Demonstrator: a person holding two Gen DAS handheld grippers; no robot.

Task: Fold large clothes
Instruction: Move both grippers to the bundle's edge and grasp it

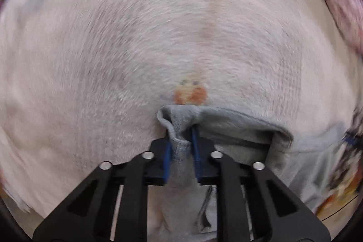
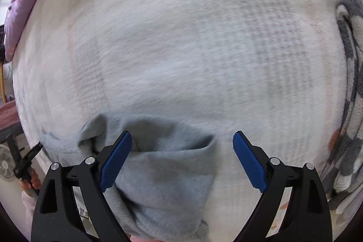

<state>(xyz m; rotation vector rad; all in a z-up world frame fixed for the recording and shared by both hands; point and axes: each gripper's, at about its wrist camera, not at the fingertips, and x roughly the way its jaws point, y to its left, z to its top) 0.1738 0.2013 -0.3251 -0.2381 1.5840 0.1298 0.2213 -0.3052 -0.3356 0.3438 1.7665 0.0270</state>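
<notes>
Our left claw (image 1: pixel 181 144) is pinched tight on a grey garment (image 1: pixel 238 128) fold; our right claw (image 2: pixel 181 160) gapes wide above it, gripping nothing, over the pale blanket (image 2: pixel 181 49).

Grey garment (image 1: pixel 238 126), blue-padded black claw (image 1: pixel 181 140)

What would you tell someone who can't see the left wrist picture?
The left gripper, pointing down, is pinched shut on a bunched edge of a grey garment. Underneath lies a fuzzy pale blanket with a small orange cartoon print; the picture is blurry.
</notes>
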